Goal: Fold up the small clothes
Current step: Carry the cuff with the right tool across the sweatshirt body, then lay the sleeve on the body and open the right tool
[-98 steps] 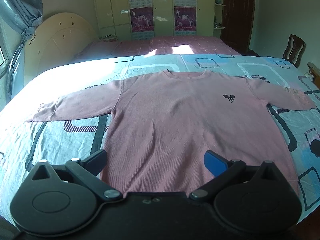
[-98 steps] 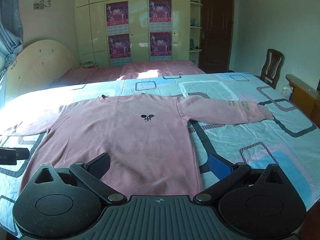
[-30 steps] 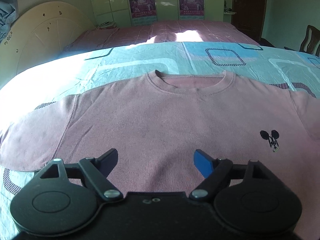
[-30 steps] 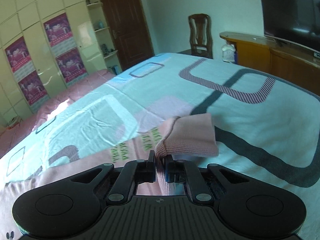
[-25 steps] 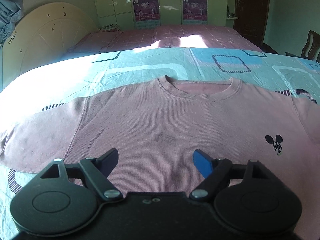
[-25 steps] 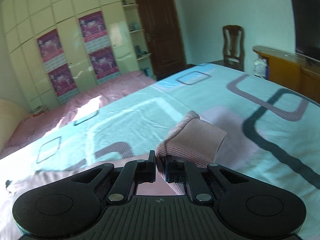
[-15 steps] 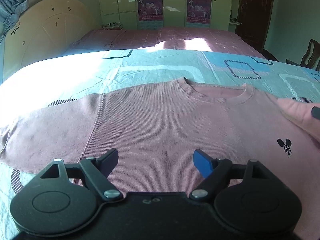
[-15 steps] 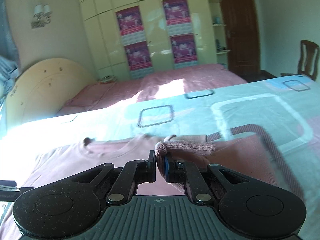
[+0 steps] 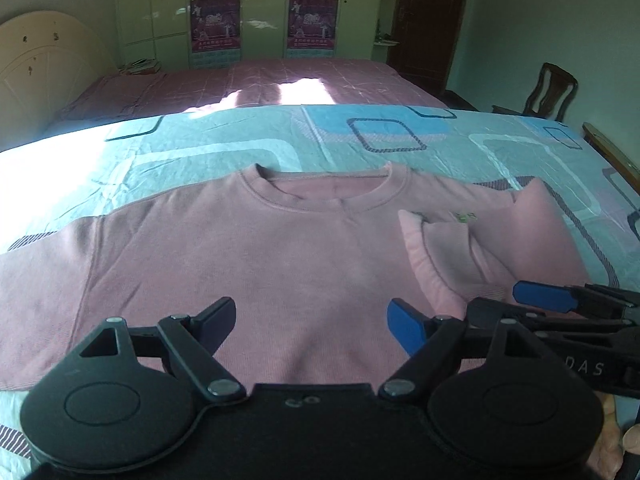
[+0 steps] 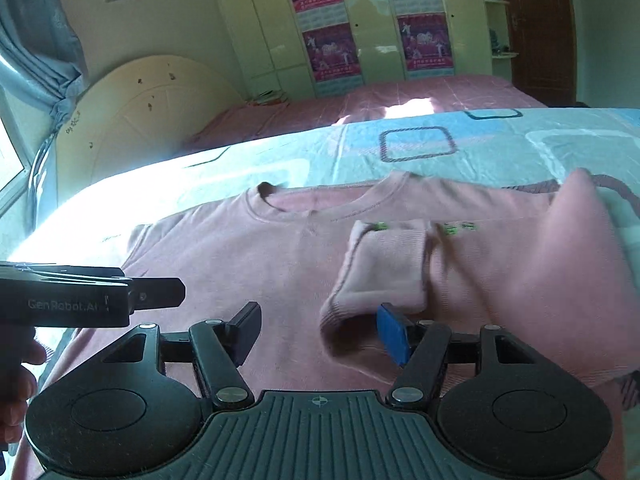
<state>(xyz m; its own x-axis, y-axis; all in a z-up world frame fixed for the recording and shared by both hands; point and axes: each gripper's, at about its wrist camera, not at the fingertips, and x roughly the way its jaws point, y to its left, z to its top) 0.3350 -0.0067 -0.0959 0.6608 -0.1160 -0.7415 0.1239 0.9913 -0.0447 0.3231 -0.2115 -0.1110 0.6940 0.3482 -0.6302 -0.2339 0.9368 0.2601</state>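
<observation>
A pink sweatshirt [image 9: 240, 264] lies flat, front up, on the patterned bed cover [image 9: 360, 148]. Its right-hand sleeve is folded in over the chest, and the cuff [image 10: 384, 268] rests there. My right gripper [image 10: 318, 322] hovers just above the chest with its jaws opening. The cuff's lower corner lies loose between them, beside the blue pad, and neither pad presses on it. My left gripper [image 9: 312, 316] stands open over the middle of the chest with nothing between its fingers. The left-hand sleeve [image 9: 40, 272] is still spread out. One of the right gripper's fingers [image 9: 540, 297] shows at the right edge of the left wrist view.
A second bed with a pink cover [image 9: 260, 80] stands behind, with a cream headboard [image 10: 152, 104] to the left. A wardrobe with posters [image 9: 264, 12] lines the back wall and a wooden chair [image 9: 552, 92] stands at the right. A person's hand [image 10: 16, 380] holds the left gripper.
The right gripper, shut on the cuff, swung it from the far right of the bed in over the chest and then let it go. The left gripper stayed open.
</observation>
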